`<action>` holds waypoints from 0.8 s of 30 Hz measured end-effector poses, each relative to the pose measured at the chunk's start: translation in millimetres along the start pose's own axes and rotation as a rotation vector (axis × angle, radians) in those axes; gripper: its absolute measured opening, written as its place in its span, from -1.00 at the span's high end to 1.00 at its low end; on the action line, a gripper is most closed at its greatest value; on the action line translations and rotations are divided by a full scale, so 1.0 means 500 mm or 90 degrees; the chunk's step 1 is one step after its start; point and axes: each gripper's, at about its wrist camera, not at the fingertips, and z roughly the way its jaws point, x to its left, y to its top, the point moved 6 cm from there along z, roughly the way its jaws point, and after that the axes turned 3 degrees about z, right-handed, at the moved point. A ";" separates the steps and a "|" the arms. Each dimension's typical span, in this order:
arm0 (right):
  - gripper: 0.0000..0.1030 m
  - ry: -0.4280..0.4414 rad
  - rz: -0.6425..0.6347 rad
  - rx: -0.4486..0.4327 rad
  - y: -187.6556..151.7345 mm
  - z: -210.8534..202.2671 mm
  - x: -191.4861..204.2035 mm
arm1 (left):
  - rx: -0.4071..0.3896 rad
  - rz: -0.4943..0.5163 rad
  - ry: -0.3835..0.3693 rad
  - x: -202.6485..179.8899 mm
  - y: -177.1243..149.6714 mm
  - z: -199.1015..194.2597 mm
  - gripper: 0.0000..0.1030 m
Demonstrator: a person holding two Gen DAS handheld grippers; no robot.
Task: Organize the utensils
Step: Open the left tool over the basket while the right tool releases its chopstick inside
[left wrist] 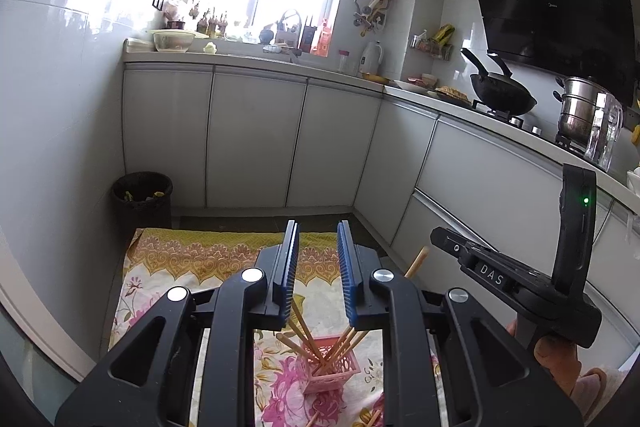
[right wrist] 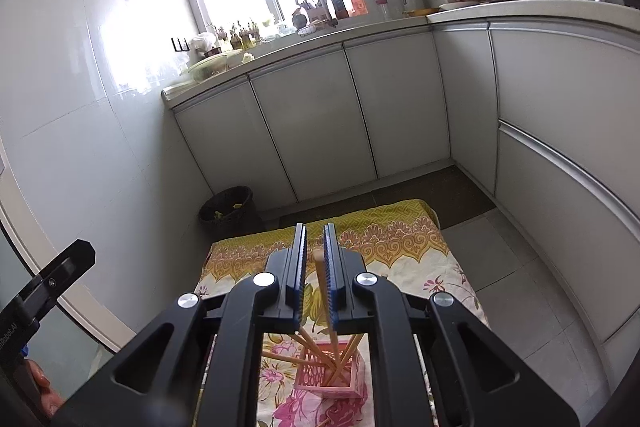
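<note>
A pink slotted holder (left wrist: pixel 331 367) stands on a floral cloth (left wrist: pixel 168 267) on the floor, with several wooden chopsticks (left wrist: pixel 300 331) leaning in it. My left gripper (left wrist: pixel 318 247) is open and empty above it. In the right wrist view the holder (right wrist: pixel 332 371) sits below my right gripper (right wrist: pixel 315 247). A wooden chopstick (right wrist: pixel 320 271) stands upright between the right jaws against the right pad, its lower end in the holder. The jaws are slightly apart; I cannot tell if they pinch it. The right gripper's body (left wrist: pixel 520 275) shows in the left wrist view.
Loose chopsticks (left wrist: pixel 372 418) lie on the cloth near the holder. A dark waste bin (left wrist: pixel 142 199) stands in the far corner. White cabinets (left wrist: pixel 256 143) run along the back and right. A wok (left wrist: pixel 502 93) and a steel pot (left wrist: pixel 578 115) sit on the stove.
</note>
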 end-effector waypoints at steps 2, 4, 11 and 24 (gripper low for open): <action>0.22 -0.002 0.006 0.000 0.000 -0.001 -0.001 | -0.001 -0.004 0.003 0.004 0.000 -0.005 0.62; 0.21 -0.005 0.008 -0.010 0.005 -0.008 -0.002 | -0.001 -0.006 0.003 0.006 -0.001 -0.009 0.61; 0.21 -0.016 0.014 -0.023 0.019 -0.036 -0.015 | -0.001 -0.008 0.004 0.006 -0.003 -0.021 0.52; -0.40 -0.025 0.050 -0.028 -0.031 -0.110 -0.072 | 0.066 0.020 0.014 -0.012 -0.080 -0.015 0.06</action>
